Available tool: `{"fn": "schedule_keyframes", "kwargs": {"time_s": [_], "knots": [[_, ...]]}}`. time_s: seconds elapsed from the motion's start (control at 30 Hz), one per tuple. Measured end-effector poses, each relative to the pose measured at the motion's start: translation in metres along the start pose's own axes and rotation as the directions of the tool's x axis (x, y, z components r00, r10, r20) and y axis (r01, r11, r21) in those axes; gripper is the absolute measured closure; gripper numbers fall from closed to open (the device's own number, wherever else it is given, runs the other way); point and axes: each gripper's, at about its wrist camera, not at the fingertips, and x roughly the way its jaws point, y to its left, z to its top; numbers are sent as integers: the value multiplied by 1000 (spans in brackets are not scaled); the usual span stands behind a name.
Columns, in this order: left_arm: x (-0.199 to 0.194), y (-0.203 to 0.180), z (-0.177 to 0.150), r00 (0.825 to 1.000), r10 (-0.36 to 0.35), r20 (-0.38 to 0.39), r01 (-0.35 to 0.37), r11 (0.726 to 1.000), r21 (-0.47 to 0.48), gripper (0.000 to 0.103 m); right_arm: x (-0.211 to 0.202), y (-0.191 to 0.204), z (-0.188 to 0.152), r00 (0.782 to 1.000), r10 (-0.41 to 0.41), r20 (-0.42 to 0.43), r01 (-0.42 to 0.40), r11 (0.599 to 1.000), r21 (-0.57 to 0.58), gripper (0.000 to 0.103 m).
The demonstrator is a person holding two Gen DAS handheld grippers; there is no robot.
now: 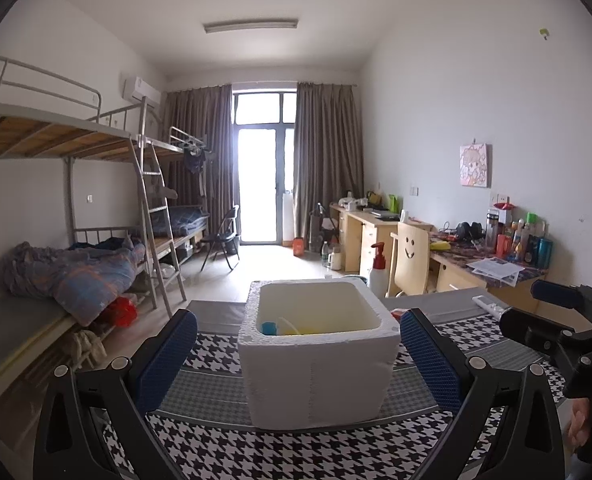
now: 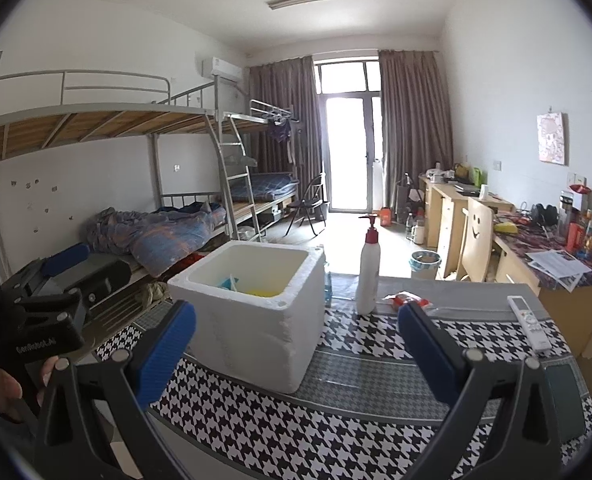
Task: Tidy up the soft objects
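A white foam box (image 1: 316, 356) stands on the houndstooth tablecloth (image 1: 296, 452). Inside it lie a yellow soft thing (image 1: 296, 330) and a blue one (image 1: 269, 327); most of the inside is hidden by the wall. My left gripper (image 1: 298, 356) is open and empty, its blue pads (image 1: 164, 360) on either side of the box and nearer the camera. In the right wrist view the box (image 2: 252, 312) stands left of centre, with the yellow thing (image 2: 262, 292) inside. My right gripper (image 2: 296, 344) is open and empty, to the right of the box.
A white pump bottle with a red top (image 2: 368, 268) stands behind the box. A red packet (image 2: 408, 300) and a white remote (image 2: 530, 322) lie on the table's right side. Bunk beds (image 2: 136, 208) stand left, desks and a chair (image 2: 476, 236) right.
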Motion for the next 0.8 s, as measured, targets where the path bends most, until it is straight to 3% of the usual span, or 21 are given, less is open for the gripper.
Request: {"fn": "schedule_keyframes", "kwargs": {"time_s": [0.33,0.8], "knots": [[0,-4,-16,1000,-8,14,8,1000,11,1,-1,-13,-15,1000,-9,1,9,998,56,1],[0,-3,-29,1000,-7,22,7,1000,-19,1,-7,-16,-37,999,-48,2,48,998,35,1]]}}
